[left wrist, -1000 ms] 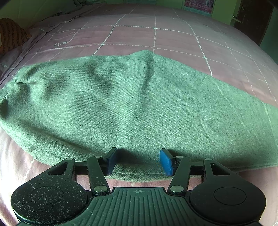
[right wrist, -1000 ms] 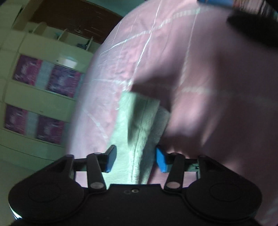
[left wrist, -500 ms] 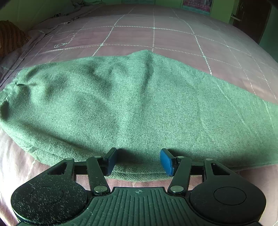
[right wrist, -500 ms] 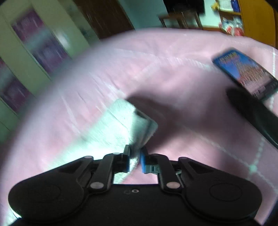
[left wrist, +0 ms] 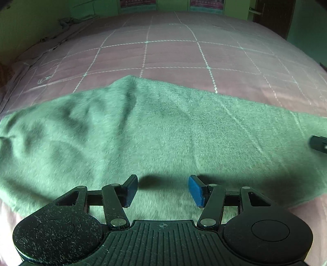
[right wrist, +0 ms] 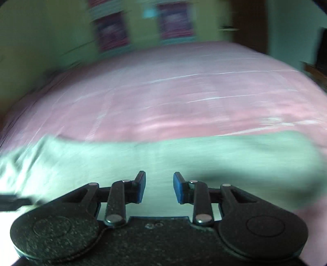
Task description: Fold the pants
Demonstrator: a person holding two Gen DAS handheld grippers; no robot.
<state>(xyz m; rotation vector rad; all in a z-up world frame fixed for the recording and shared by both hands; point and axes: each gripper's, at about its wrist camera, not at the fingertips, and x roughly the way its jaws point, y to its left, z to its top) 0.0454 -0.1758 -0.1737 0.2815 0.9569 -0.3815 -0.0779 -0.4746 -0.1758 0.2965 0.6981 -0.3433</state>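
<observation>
Green walls, dark door, pink checked bedspread

Pink checked bedspread; green wall; dark door.

Your left gripper and right gripper are black, with blue fingertip pads and silver pivot screws.

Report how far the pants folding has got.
Done: the green pants lie in one long flat strip across the pink bedspread, apparently folded lengthwise. In hand: nothing. The left gripper hovers open over the near edge; the right gripper, jaws just opening, is empty above the cloth. Left: the crosswise folds.
</observation>
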